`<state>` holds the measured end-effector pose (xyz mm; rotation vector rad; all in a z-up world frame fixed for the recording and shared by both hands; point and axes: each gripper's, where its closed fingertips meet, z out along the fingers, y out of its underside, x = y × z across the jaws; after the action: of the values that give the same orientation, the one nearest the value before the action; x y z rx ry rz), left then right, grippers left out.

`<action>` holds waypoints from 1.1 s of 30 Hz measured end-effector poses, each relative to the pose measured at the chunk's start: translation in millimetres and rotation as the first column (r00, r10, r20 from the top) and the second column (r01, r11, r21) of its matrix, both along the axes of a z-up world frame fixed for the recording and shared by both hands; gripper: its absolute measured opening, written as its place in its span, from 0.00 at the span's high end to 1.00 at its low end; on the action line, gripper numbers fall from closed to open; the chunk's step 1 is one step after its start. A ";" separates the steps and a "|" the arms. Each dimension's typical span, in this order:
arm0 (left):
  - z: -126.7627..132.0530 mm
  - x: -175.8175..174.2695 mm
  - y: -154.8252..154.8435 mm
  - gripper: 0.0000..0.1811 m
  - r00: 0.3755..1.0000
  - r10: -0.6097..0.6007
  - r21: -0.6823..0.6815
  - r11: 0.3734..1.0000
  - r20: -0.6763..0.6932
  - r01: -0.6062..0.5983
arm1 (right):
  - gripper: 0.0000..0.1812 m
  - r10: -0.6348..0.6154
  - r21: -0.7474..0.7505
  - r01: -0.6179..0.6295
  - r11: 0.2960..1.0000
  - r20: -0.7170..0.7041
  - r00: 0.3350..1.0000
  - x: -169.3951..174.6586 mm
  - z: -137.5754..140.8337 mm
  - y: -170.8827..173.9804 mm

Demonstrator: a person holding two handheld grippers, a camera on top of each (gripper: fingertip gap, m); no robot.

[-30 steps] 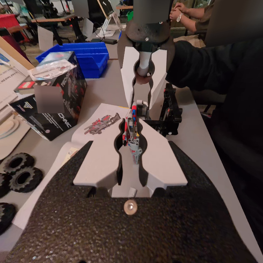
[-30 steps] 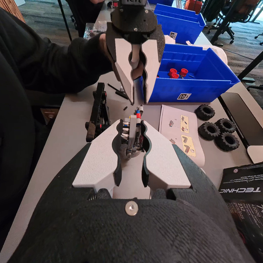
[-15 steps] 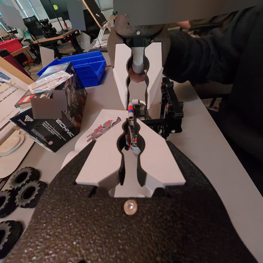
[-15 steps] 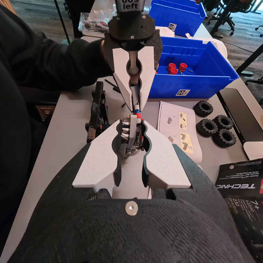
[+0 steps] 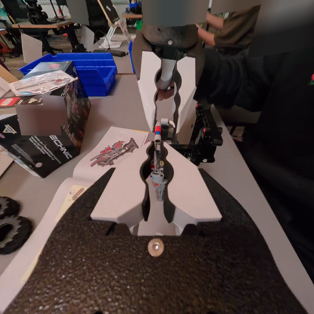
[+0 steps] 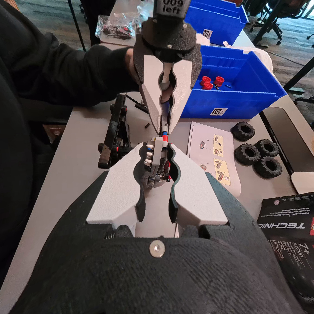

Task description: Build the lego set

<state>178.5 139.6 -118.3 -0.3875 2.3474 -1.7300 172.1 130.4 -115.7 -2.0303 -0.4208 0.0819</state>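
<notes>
My left gripper [image 5: 157, 144] is shut on a slim grey and red lego part [image 5: 158, 176], whose red, blue and white end [image 5: 157, 131] points forward. My right gripper [image 6: 156, 146] is shut on a grey lego assembly with white teeth [image 6: 155, 159]. The two grippers face each other tip to tip above the table. The slim part's end [image 6: 164, 135] touches the top of the grey assembly. The right gripper [image 5: 165, 131] shows opposite in the left wrist view. The left gripper [image 6: 164, 131] shows opposite in the right wrist view.
A black lego frame [image 6: 115, 136] stands beside the grippers. An open instruction booklet [image 6: 212, 153] lies on the grey table [image 6: 76, 153]. Black tyres [image 6: 258, 156], a blue bin [image 6: 237, 102] with red hubs [image 6: 210, 82], and the black set box [image 5: 51, 144] stand around. Only a small space, under 4 cm, lies between the two pairs of fingers.
The left gripper has come down and closer to the right one. The slim part's end, apart from the grey assembly a second ago, now meets it. Both stay shut.
</notes>
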 end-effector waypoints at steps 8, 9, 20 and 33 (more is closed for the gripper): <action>1.8 -0.6 -0.8 0.98 1.000 0.016 -0.096 0.995 -0.018 -0.017 | 0.87 -0.012 0.029 0.012 1.000 -0.001 1.000 -0.6 1.0 0.0; 2.2 -1.4 -0.3 0.98 1.000 0.010 -0.100 0.995 -0.016 -0.011 | 0.87 -0.012 0.032 0.012 0.999 -0.002 1.000 -1.2 1.1 0.7; 4.6 -2.1 1.8 0.98 1.000 0.011 -0.107 0.994 0.011 -0.009 | 0.86 0.002 0.042 -0.002 0.999 -0.003 1.000 -2.5 1.0 4.8; 11.0 7.0 17.8 0.91 0.994 0.096 -0.111 0.990 0.049 -0.090 | 0.86 0.018 0.053 -0.017 0.998 -0.013 1.000 -2.4 1.4 2.1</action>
<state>185.5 157.5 -107.4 -0.4544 2.1682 -1.8065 169.7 132.5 -114.3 -1.9730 -0.4280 0.0937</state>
